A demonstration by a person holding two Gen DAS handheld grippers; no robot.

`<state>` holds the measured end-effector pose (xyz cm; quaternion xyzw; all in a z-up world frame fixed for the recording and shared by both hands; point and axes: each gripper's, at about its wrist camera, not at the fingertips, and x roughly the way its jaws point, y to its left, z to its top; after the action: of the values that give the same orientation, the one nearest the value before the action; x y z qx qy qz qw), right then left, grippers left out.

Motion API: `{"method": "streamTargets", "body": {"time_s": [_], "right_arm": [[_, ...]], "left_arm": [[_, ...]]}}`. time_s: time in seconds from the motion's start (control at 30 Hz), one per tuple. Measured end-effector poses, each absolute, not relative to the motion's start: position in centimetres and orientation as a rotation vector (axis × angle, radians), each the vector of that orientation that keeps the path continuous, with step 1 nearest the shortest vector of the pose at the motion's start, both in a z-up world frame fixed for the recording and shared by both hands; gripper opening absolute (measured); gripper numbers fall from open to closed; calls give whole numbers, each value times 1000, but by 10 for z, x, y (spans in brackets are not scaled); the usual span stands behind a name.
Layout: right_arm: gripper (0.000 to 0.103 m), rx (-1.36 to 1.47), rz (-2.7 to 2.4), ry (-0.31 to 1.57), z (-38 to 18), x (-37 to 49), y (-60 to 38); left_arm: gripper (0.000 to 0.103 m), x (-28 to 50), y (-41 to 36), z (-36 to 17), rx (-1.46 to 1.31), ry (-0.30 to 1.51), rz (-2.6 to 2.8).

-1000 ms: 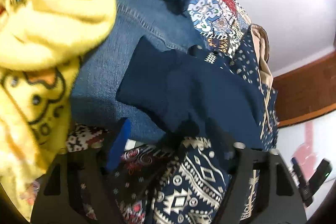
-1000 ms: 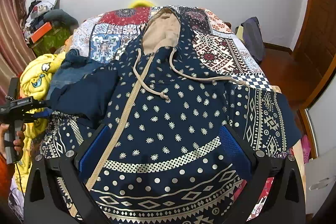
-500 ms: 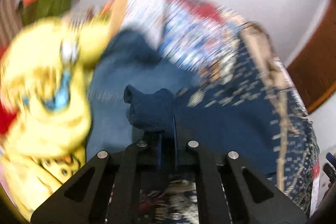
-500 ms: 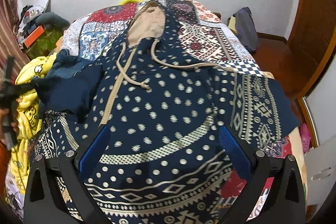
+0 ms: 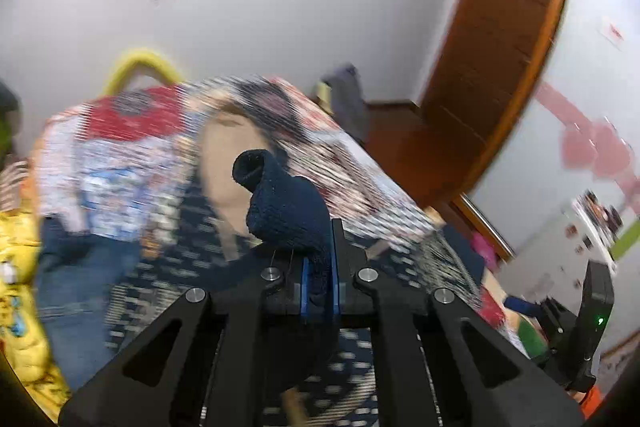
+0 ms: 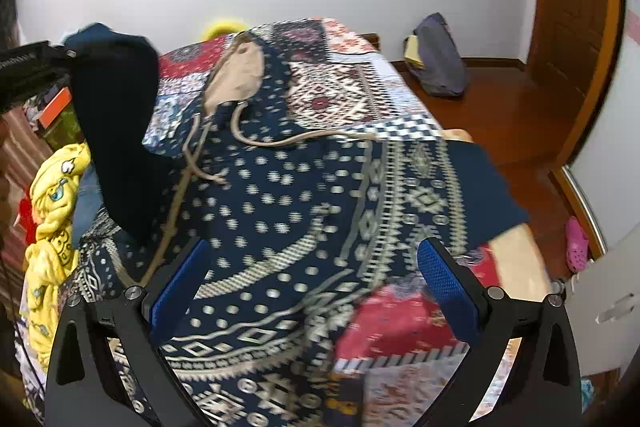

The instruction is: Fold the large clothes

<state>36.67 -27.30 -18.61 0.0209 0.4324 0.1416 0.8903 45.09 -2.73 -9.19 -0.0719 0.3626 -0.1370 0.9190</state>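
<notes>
A navy hoodie (image 6: 280,187) with white dots and geometric bands lies face up on the bed, its beige-lined hood (image 6: 240,75) toward the far wall. My left gripper (image 5: 320,261) is shut on the plain navy cuff (image 5: 280,199) of one sleeve. In the right wrist view that sleeve (image 6: 116,131) hangs lifted above the hoodie's left side. My right gripper (image 6: 310,283) is open above the hoodie's lower front, with nothing between its blue pads (image 6: 444,287). The other sleeve (image 6: 460,187) lies flat, reaching the bed's right edge.
A patchwork quilt (image 6: 352,95) covers the bed. A yellow cartoon-print cloth (image 6: 52,211) and jeans (image 6: 90,195) are piled on the left. A dark bag (image 6: 438,57) sits on the wooden floor by the far wall, near a wooden door (image 6: 576,27) and pink slipper (image 6: 576,245).
My left gripper closed on the sleeve cuff, rolled, and carried it up from beside the jeans and over toward the hoodie. My right gripper drifted right over the hoodie, staying open.
</notes>
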Motion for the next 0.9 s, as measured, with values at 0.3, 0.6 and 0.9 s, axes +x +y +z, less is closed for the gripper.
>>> {"method": "streamTargets", "body": {"time_s": [0.3, 0.6, 0.9], "right_arm": [[103, 70, 213, 919, -191, 362, -327], [103, 99, 148, 951, -199, 357, -358], [102, 148, 153, 960, -190, 366, -374]], "left_arm": [[7, 477, -135, -191, -79, 1010, -425], [10, 463, -178, -230, -65, 1145, -522], [58, 436, -151, -163, -30, 980, -521]]}}
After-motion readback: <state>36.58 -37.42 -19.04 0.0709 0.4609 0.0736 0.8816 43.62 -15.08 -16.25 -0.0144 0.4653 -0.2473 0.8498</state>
